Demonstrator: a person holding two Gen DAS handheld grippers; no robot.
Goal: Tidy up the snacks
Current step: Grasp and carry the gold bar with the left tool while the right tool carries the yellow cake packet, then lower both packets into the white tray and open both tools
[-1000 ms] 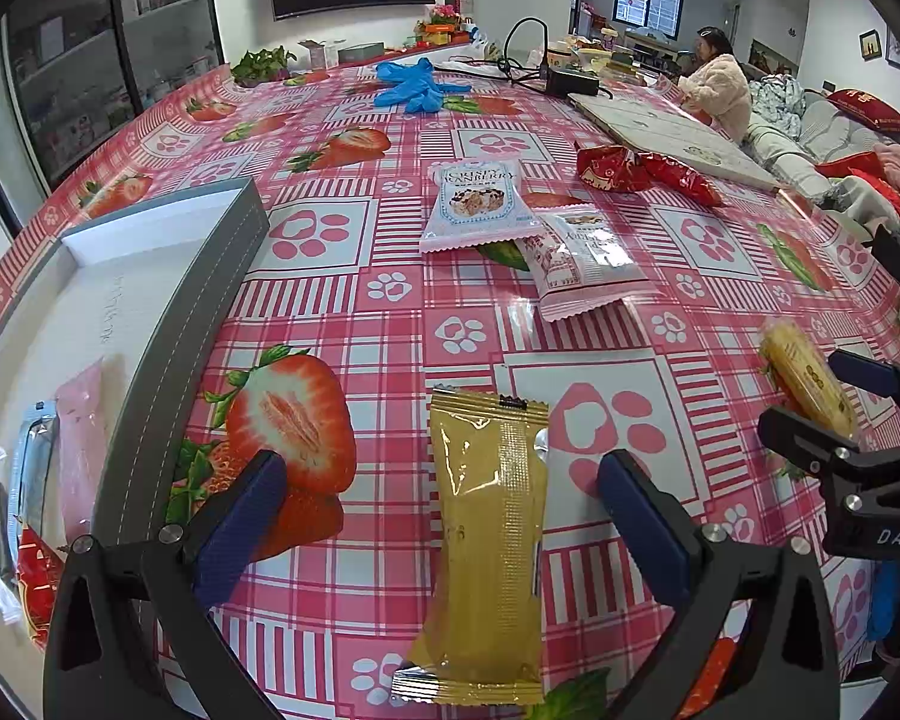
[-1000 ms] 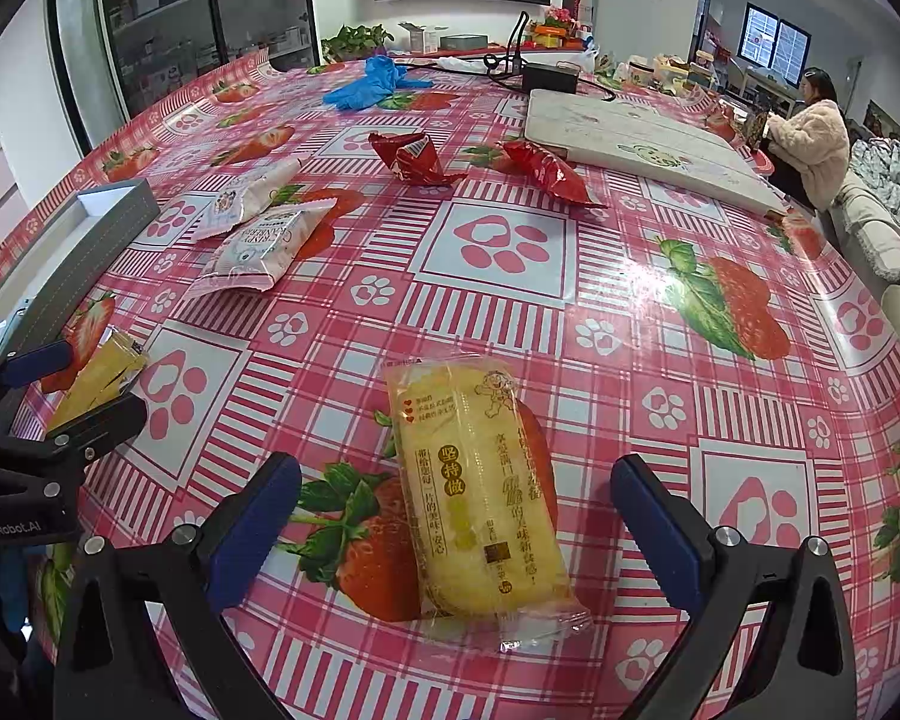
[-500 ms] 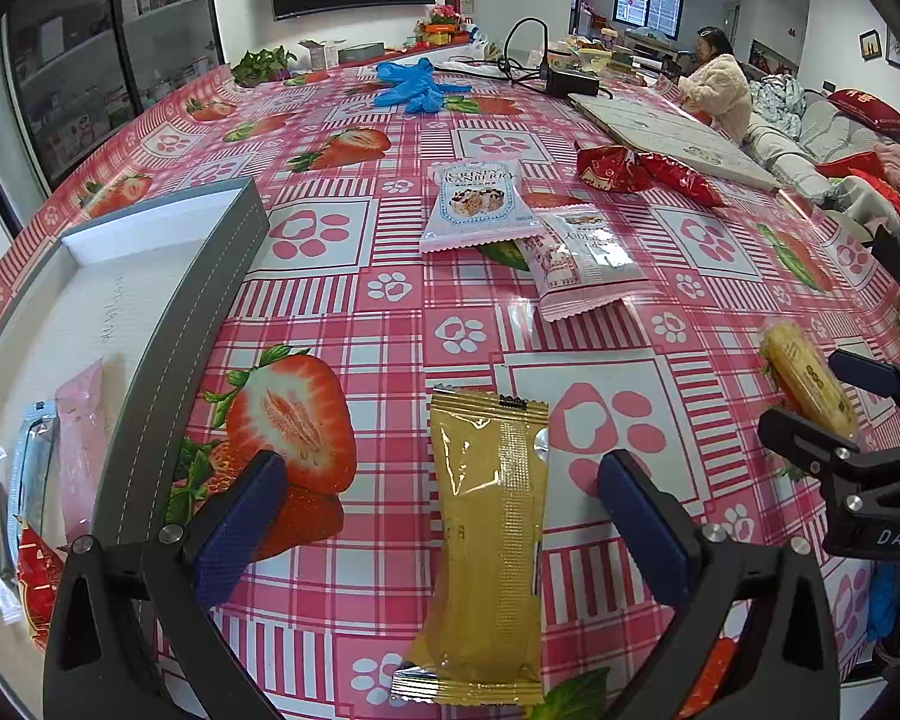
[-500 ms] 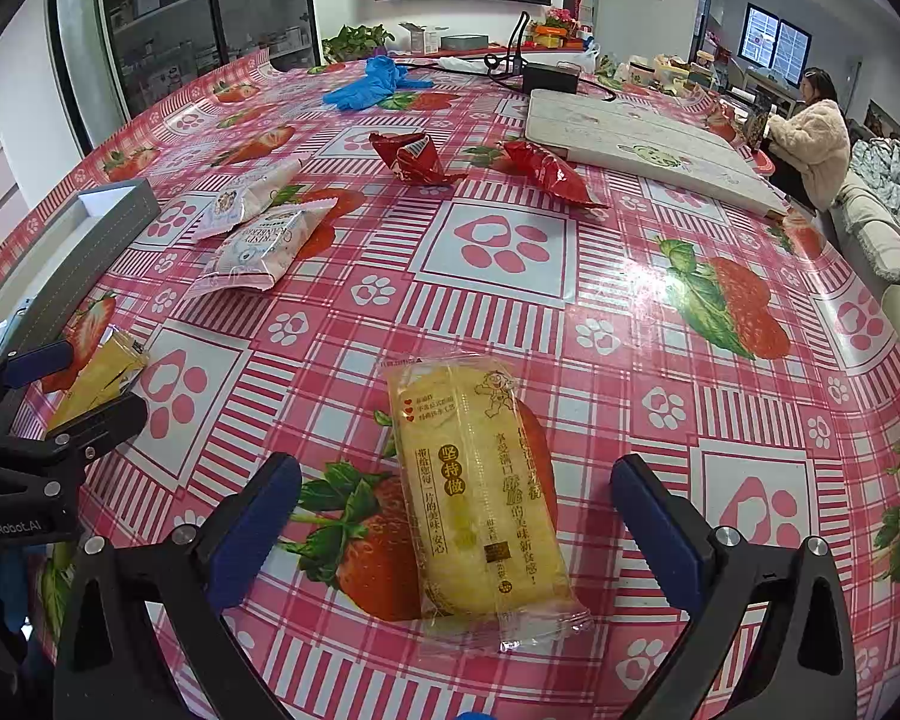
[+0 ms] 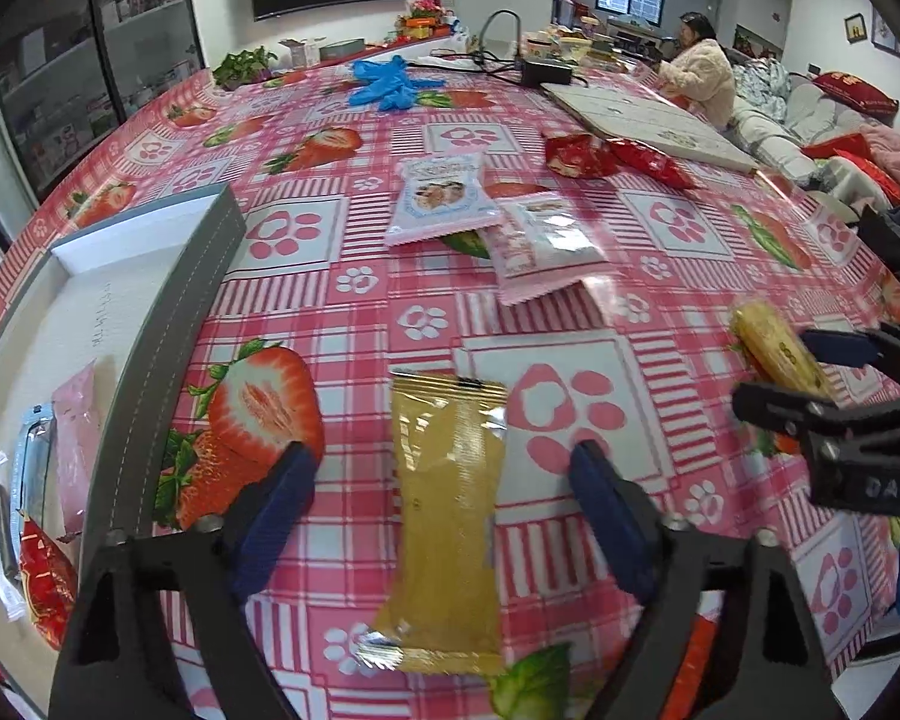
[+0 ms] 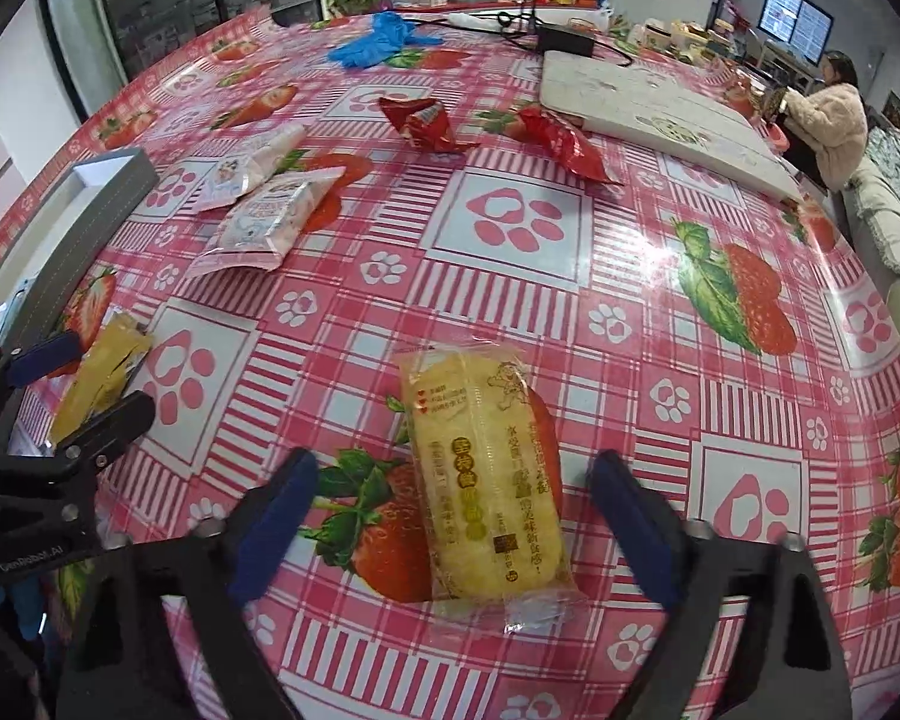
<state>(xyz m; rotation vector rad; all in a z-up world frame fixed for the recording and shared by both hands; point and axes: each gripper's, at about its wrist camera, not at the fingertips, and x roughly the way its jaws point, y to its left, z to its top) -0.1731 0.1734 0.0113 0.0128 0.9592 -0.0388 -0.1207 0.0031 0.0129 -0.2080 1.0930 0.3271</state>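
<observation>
While the table [image 5: 354, 228] in its strawberry-print cloth fills both views, a grey tray [image 5: 168, 324] sits at its left edge. Each tool has just been closing its jaws yet stands spread, pads clear of the packet between them. Left tool [image 5: 444, 498] straddles a golden snack bar [image 5: 444, 516], long axis running away from the camera. Right tool [image 6: 456, 510] straddles a yellow cake packet [image 6: 486, 480], lengthwise too, tilted slightly.
</observation>
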